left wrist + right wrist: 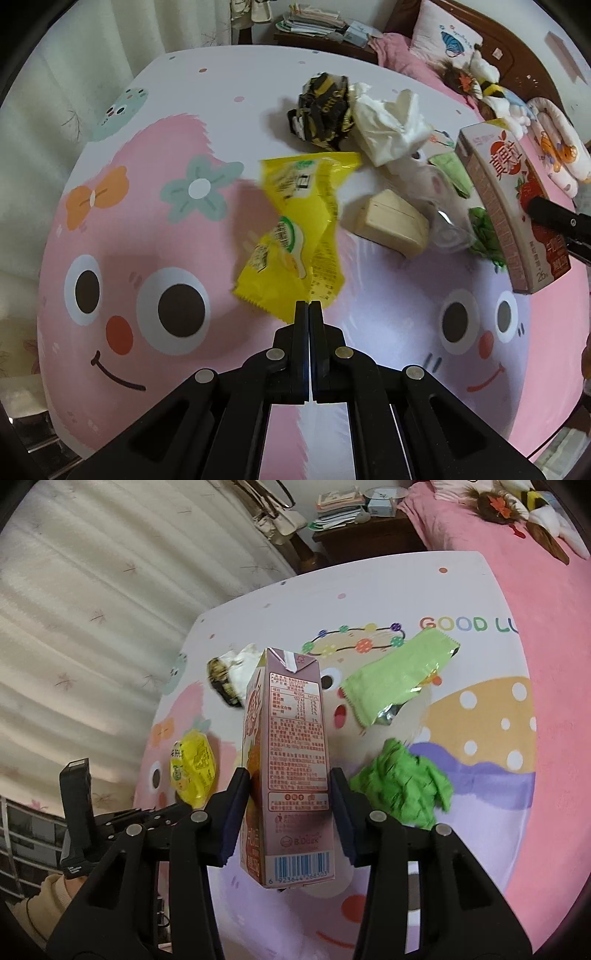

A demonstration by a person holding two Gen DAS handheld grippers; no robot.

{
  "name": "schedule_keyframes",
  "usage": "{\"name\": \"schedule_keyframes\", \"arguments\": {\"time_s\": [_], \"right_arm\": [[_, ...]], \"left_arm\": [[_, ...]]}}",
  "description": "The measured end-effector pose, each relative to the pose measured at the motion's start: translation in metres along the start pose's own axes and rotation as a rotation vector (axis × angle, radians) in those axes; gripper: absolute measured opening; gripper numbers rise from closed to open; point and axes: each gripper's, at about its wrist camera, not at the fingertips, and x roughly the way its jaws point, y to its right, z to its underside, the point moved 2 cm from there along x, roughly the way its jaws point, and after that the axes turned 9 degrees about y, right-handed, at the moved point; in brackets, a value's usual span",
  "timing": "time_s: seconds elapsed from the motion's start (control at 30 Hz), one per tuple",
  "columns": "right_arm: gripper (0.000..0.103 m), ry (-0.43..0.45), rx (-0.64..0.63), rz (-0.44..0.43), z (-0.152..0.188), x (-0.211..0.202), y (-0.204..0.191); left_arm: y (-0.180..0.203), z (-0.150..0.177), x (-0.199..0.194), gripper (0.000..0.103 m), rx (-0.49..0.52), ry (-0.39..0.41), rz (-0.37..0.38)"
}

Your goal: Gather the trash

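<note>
Both grippers are mid-pickup. At frame centre, the left gripper [308, 306] has its fingers pressed together on a yellow snack wrapper [291, 229]. The right gripper [288, 805] fingers clamp a pink drink carton [291, 760], lifted above the cartoon-print surface [147, 236]. Next, likely carrying both to a bin, unseen here.

pink drink carton [291, 760] between right gripper [290, 812] fingers [341, 812] above cartoon-print table [461, 590]

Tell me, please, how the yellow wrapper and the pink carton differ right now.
The yellow wrapper is flat, crinkled film; the pink carton is a rigid box. The left tongs pinch the wrapper by its edge; the right tongs straddle the carton's sides. Both are held.
</note>
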Motion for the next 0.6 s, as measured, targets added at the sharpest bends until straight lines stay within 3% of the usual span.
{"name": "schedule_keyframes", "arguments": {"time_s": [0.2,0.5,0.6], "right_arm": [[0.04,-0.018,-0.013,-0.021,0.026,-0.011,-0.018],[0.04,-0.04,-0.013,-0.006,0.061,-0.011,-0.031],[0.04,-0.047,-0.009,-0.001,0.066,-0.011,-0.03]], "left_arm": [[0.011,0.018,-0.021,0.0,0.012,0.022,0.045],[-0.003,0.052,-0.015,0.0,0.067,-0.068,0.018],[-0.004,0.052,-0.011,0.01,0.064,-0.078,0.01]]}}
